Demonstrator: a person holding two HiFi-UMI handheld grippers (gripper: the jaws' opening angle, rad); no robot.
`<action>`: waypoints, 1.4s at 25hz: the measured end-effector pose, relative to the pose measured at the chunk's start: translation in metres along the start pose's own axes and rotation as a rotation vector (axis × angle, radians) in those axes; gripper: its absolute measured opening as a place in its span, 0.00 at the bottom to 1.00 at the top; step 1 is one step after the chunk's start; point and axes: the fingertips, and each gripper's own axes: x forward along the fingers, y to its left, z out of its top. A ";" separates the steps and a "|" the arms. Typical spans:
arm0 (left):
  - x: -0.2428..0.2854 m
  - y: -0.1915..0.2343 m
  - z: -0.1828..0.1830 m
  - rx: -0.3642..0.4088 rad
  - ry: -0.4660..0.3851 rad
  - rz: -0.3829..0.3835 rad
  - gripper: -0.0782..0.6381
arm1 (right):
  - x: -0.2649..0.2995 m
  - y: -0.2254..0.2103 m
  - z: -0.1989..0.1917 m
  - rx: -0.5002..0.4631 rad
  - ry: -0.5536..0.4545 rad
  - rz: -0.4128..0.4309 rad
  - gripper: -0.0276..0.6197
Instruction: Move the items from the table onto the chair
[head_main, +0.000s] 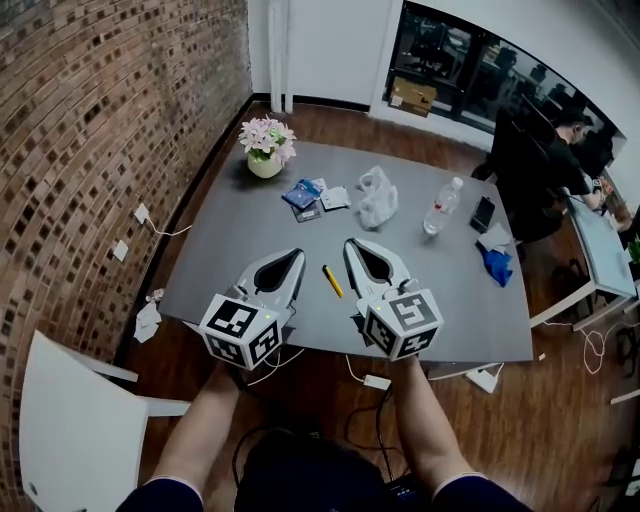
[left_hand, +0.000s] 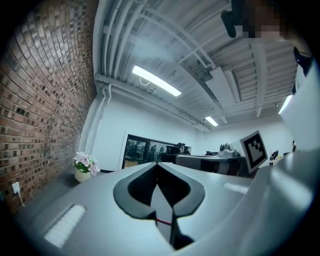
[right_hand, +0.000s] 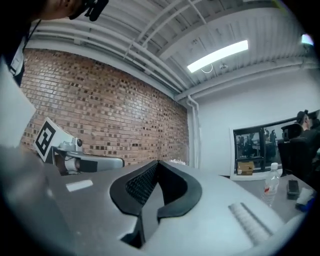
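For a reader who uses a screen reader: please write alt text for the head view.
Seen from above, a person holds the left gripper and right gripper, jaws together and empty, over a grey table bearing a yellow pen, clear plastic bottle, white plastic bag and potted pink flowers. A white chair stands lower left.

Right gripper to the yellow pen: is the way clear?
Probably yes: the yellow pen lies on bare table just left of the right gripper, nothing between; its shut jaws must open first.
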 end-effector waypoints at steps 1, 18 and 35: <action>-0.001 -0.002 0.002 0.004 -0.004 0.003 0.13 | -0.002 0.002 0.003 -0.003 -0.008 0.004 0.05; -0.104 0.014 0.022 0.032 -0.082 0.287 0.13 | 0.006 0.107 0.028 -0.060 -0.072 0.322 0.05; -0.440 0.029 0.031 0.100 -0.151 0.886 0.13 | -0.012 0.432 0.015 -0.036 -0.114 0.923 0.05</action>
